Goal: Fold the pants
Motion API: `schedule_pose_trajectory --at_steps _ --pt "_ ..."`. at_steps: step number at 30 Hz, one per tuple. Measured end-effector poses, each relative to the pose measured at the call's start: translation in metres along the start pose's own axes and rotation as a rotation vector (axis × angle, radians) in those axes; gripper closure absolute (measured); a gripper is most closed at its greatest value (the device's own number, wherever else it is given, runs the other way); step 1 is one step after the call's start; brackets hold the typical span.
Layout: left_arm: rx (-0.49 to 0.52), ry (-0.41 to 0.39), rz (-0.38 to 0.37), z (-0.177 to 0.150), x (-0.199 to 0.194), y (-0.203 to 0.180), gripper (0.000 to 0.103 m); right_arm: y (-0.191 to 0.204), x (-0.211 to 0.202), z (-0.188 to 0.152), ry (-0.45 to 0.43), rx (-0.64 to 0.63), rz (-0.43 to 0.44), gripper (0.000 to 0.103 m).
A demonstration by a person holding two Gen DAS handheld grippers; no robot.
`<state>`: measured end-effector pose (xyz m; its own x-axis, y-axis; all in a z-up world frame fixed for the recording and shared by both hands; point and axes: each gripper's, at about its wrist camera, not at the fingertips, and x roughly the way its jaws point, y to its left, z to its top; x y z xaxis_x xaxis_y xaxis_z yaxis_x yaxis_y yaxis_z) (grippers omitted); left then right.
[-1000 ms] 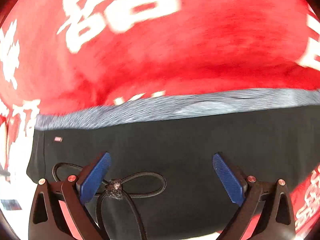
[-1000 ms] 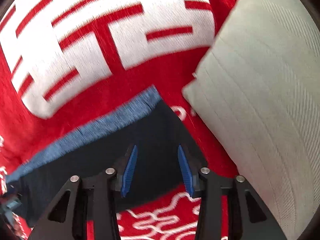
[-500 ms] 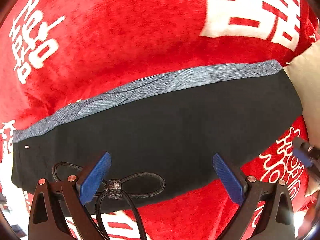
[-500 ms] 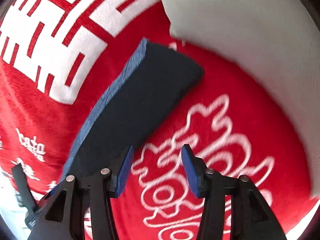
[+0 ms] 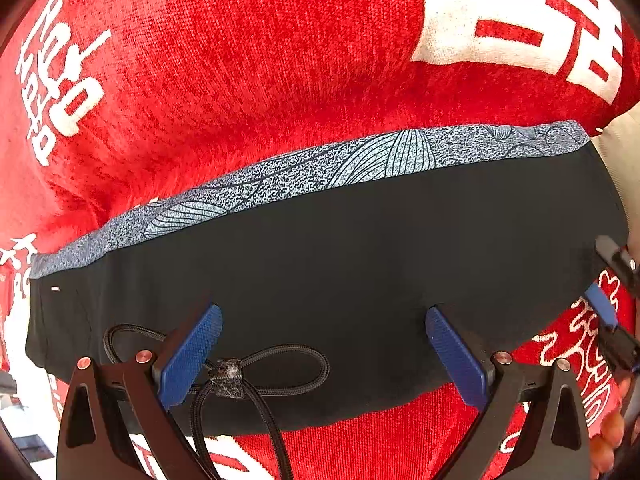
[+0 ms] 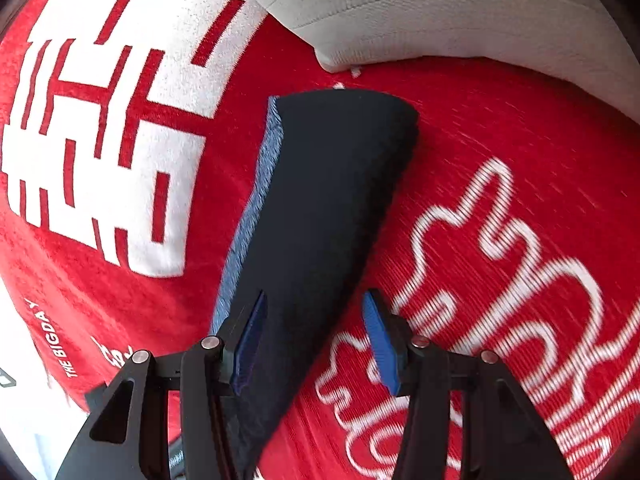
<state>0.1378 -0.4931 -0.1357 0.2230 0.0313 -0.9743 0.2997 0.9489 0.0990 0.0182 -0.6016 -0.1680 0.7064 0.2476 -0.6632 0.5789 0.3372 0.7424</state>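
Both grippers hang spread and empty above the pants (image 5: pixel 340 272), which lie as a long dark strip across a red blanket (image 5: pixel 248 72); the left gripper (image 5: pixel 320 344) sits over the near edge by its own braided cable (image 5: pixel 280 368), the right gripper (image 6: pixel 312 336) over the strip's end, one pad above cloth, one above blanket; my guess is each is lined up to take an end for a further fold. A patterned blue-grey band (image 5: pixel 360 160) shows along the far edge; a pale cushion (image 6: pixel 440 4) lies just beyond the strip's far end. Printed on the blanket: "THE BIGDAY" (image 6: pixel 54 340) and large white Chinese characters (image 6: pixel 104 120); a small tag (image 5: pixel 55 289) on the pants is unreadable.
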Motion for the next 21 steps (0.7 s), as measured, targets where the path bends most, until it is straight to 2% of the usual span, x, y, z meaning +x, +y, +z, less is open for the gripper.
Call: schedule_pose_trajectory --at_steps 7,9,10,11,12,13,14,17,19,21 --pt "-0.022 -0.01 -0.011 -0.003 -0.006 0.015 0.0 0.019 0.037 0.019 -0.022 -0.038 0.036 0.048" --pt "-0.02 -0.029 -0.004 -0.002 -0.014 0.015 0.004 0.024 0.043 0.024 0.002 -0.031 0.041 0.047" --pt "-0.015 -0.035 0.011 -0.002 -0.016 0.014 0.012 0.026 0.046 0.027 0.017 -0.024 0.037 0.051" --pt "-0.01 -0.034 0.021 -0.003 -0.017 0.013 0.02 0.027 0.047 0.029 0.033 -0.017 0.02 0.069" --pt "-0.009 -0.026 0.026 -0.004 -0.014 0.012 0.024 0.027 0.048 0.031 0.055 -0.018 -0.019 0.082" --pt "-0.014 -0.01 0.027 -0.005 -0.009 0.011 0.034 0.027 0.048 0.032 0.063 -0.02 -0.021 0.088" --pt "-0.023 0.011 0.025 -0.007 -0.002 0.012 0.041 0.027 0.047 0.032 0.07 -0.025 -0.015 0.089" --pt "-0.035 0.042 0.026 -0.019 0.02 0.011 0.045 0.034 0.041 0.032 0.08 -0.068 -0.005 0.09" --pt "-0.01 -0.027 0.051 -0.028 0.019 0.006 0.045 0.047 0.036 0.031 0.081 -0.122 0.007 0.09" --pt "0.029 -0.06 0.086 -0.033 0.016 -0.001 0.045 0.061 0.03 0.028 0.078 -0.178 0.016 0.09"
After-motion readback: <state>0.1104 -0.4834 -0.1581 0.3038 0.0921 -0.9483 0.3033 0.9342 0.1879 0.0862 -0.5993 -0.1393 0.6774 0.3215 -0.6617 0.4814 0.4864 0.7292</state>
